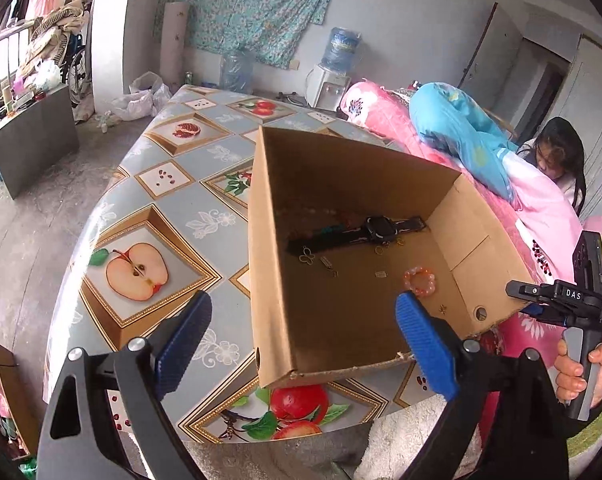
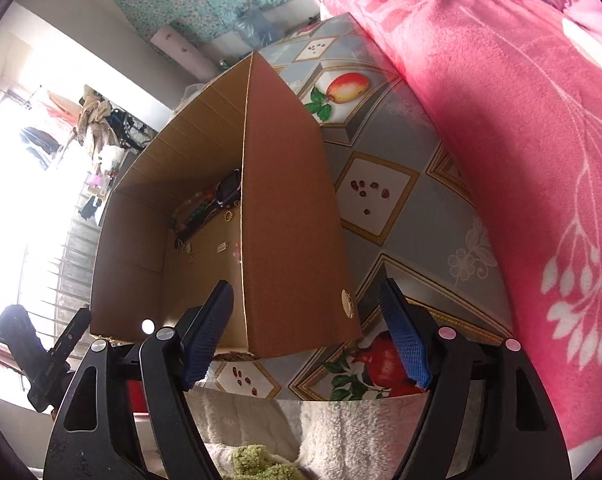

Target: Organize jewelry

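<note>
Both tongs (image 1: 305,320) (image 2: 311,328) wide (empty) astride box (image 1: 341,320) walls

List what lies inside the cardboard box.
Inside the cardboard box: a black watch, a pink bead bracelet, a dark bead string and small metal charms. The near wall hides the floor just behind it.

The right gripper (image 2: 307,332) stands wide, straddling the cardboard box's (image 2: 289,216) near corner. At ten o'clock inside lies what looks like a watch (image 2: 229,188) among beads.
</note>
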Demonstrator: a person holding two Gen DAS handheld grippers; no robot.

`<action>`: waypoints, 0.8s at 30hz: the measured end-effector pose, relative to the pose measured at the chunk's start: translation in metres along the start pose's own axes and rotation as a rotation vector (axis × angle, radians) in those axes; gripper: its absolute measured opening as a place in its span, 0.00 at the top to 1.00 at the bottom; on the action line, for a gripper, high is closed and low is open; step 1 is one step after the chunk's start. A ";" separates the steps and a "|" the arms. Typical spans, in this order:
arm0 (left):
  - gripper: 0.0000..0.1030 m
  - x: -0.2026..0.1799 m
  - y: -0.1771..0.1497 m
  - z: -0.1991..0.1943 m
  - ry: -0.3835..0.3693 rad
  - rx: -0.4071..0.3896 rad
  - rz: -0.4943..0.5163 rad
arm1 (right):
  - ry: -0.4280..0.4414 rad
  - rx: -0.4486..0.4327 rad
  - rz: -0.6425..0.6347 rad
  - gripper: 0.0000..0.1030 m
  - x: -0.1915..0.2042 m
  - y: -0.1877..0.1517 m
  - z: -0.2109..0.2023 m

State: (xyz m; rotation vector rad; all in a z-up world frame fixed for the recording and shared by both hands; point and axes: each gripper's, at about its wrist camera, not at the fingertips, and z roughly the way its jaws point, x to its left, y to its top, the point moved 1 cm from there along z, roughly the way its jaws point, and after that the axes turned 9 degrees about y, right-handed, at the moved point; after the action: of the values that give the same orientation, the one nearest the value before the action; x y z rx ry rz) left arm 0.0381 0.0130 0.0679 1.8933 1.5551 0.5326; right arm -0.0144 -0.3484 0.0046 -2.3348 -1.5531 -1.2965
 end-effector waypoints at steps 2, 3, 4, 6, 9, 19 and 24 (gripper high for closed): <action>0.06 0.000 0.000 -0.008 -0.004 -0.027 0.002 | 0.000 -0.054 -0.019 0.26 0.002 -0.007 -0.013; 0.06 -0.001 0.000 -0.012 -0.001 -0.039 0.005 | -0.011 -0.088 -0.037 0.26 0.003 -0.011 -0.021; 0.06 -0.002 -0.001 -0.016 0.002 -0.052 0.011 | -0.031 -0.122 -0.066 0.26 0.007 -0.015 -0.028; 0.06 -0.005 -0.001 -0.024 0.013 -0.075 0.016 | -0.052 -0.174 -0.111 0.25 0.013 -0.023 -0.043; 0.06 -0.007 -0.005 -0.034 0.005 -0.095 0.006 | -0.037 -0.200 -0.136 0.25 0.019 -0.028 -0.057; 0.06 -0.034 -0.019 -0.054 0.201 -0.134 0.029 | 0.007 -0.126 -0.381 0.15 0.060 -0.064 -0.068; 0.05 -0.056 -0.031 -0.028 0.286 0.002 0.115 | -0.002 0.018 -0.313 0.15 0.065 -0.074 -0.018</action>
State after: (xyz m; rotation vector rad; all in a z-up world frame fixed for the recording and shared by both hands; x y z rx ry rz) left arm -0.0148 -0.0318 0.0713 1.9836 1.6277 0.8854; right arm -0.0740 -0.2728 0.0311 -2.1450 -1.9834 -1.3258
